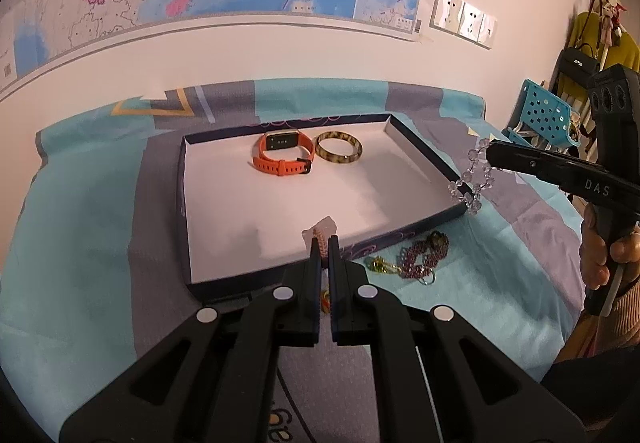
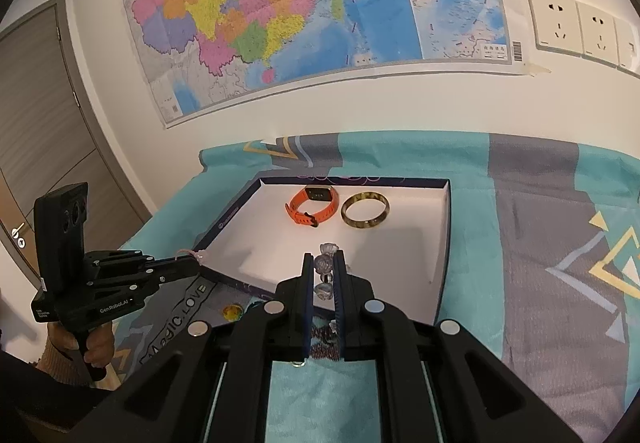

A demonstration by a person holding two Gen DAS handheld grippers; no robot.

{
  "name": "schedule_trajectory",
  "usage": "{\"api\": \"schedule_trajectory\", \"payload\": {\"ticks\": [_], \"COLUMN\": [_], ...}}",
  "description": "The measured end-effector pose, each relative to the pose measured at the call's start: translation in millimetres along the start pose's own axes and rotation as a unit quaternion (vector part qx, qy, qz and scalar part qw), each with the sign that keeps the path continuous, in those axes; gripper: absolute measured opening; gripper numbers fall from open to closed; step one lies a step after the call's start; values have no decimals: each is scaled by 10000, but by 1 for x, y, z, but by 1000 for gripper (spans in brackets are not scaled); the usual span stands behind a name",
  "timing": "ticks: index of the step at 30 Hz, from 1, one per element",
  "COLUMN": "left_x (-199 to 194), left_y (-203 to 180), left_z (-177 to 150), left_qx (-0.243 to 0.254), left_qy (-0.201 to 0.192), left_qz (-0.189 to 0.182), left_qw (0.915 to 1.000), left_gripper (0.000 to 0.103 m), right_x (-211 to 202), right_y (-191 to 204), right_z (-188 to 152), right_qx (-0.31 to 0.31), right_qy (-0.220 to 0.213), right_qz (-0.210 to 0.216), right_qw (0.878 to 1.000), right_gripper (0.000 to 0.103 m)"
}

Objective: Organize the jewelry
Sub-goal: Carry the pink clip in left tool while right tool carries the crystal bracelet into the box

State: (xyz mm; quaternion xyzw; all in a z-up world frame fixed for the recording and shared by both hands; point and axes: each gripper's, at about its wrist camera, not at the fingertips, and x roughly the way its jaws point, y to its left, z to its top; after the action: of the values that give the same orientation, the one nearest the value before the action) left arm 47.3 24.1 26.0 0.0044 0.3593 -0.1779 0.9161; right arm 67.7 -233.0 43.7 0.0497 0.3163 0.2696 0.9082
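Note:
A shallow white-lined box (image 1: 224,235) (image 2: 444,243) lies on the teal cloth. Inside at the back lie an orange watch (image 1: 282,152) (image 2: 314,205) and a tortoiseshell bangle (image 1: 339,149) (image 2: 365,210). My left gripper (image 1: 325,243) (image 2: 196,257) is shut on a pink braided bracelet (image 1: 320,234) over the box's near edge. My right gripper (image 2: 323,263) (image 1: 490,155) is shut on a clear crystal bead bracelet (image 1: 474,179) (image 2: 325,267), held above the box's right edge. A purple bead necklace (image 1: 422,255) lies on the cloth in front of the box.
A small green-gold charm (image 1: 376,265) lies next to the purple necklace, and a yellow round piece (image 2: 232,311) sits on the cloth by the box. A blue perforated basket (image 1: 544,115) stands at the right. The wall with a map is behind.

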Motion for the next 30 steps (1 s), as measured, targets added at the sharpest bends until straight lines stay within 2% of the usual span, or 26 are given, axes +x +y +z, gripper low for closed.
{"api": "schedule_trajectory", "payload": {"ticks": [30], "left_x": [22], "left_y": [-1], "left_z": [25], "left_qx": [100], "left_qy": [33], "left_qz": [128], "left_qw": [9999], "left_gripper": [4], "right_x": [33], "right_y": [-5], "right_z": [26], "right_qx": [11], "right_qy": [70], "right_qz": [-4], "right_qw": [10000], "right_gripper": [8]}}
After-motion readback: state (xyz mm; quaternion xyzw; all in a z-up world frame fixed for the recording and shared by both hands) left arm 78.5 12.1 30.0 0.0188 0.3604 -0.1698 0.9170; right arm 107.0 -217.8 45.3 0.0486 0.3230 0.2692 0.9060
